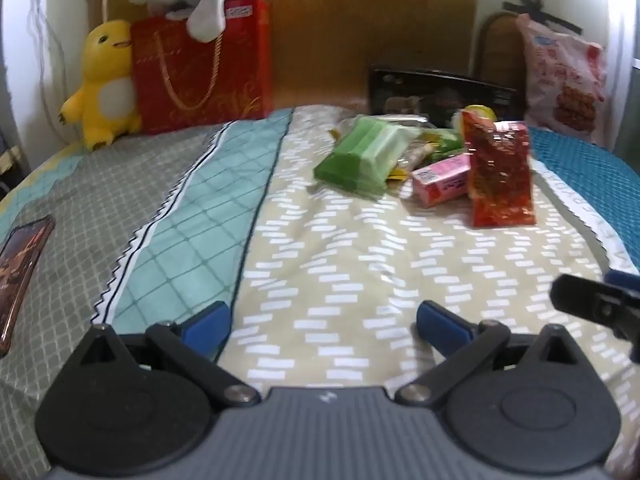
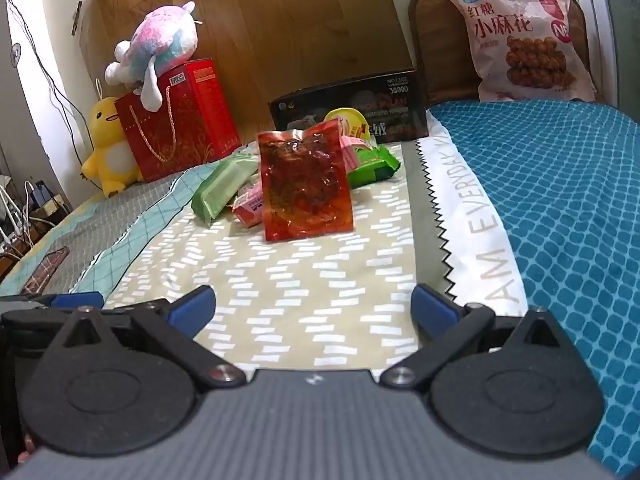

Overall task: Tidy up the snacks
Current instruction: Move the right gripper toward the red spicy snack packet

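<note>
A heap of snacks lies on the bed. A red see-through packet point(image 2: 306, 184) point(image 1: 500, 174) leans upright at its front. Behind it sit a green wrapped pack point(image 1: 360, 156) point(image 2: 222, 190), a pink box point(image 1: 442, 178) point(image 2: 250, 208), a second green packet point(image 2: 374, 164) and a yellow-lidded cup point(image 2: 348, 120). My left gripper point(image 1: 324, 320) hangs open over the beige patterned cover, well short of the heap. My right gripper point(image 2: 314, 306) is open too, nothing between its fingers, with the red packet straight ahead.
A black box point(image 2: 360, 108) stands behind the heap. A red gift bag point(image 1: 200, 68), a yellow plush point(image 1: 106, 80) and a pastel plush point(image 2: 160, 48) are at the back left. A big pink snack bag point(image 2: 524, 36) leans at the back right. A phone point(image 1: 22, 272) lies left.
</note>
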Motion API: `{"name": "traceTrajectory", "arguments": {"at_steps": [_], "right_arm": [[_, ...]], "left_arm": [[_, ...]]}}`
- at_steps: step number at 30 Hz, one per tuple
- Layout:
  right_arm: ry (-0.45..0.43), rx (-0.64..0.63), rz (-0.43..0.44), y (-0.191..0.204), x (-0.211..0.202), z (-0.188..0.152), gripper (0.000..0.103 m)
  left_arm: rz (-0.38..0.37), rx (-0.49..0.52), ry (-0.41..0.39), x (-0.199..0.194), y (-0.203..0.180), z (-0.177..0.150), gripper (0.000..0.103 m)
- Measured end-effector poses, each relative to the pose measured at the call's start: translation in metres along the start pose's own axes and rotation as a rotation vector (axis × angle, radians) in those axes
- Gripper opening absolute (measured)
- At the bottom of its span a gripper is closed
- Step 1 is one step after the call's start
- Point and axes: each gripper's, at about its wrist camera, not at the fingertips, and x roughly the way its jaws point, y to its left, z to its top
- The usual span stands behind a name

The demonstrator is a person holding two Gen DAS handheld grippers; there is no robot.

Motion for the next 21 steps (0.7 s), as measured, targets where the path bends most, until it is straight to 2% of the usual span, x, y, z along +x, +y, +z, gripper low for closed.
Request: {"name": "traceTrajectory", "arguments": {"at_steps": [4, 10, 14, 17, 21], "right_arm": [[-0.038, -0.004, -0.010, -0.005, -0.004, 0.006, 0.103], [-0.052, -0.037, -0.015, -0.004, -0.005, 0.007, 0.103], [-0.026, -0.029, 0.009, -0.010, -0.001, 0.021, 0.088], [-0.021, -0.041, 0.032, -0.014, 0.006, 0.037, 0.081], [0.059, -0.052, 0.072, -0.018, 0.028, 0.056, 0.079]], "left_arm": [[-0.054, 0.023, -0.046, -0.003, -0.002, 0.003, 0.103], [-0.030, -0.013, -0.134, -0.007, 0.007, 0.012, 0.103], [-0.019, -0.057, -0.180, -0.008, 0.020, 0.015, 0.103], [-0.041, -0.111, -0.176, -0.007, 0.030, 0.016, 0.103], [-0.038, -0.102, -0.156, -0.004, 0.034, 0.019, 0.103]]}}
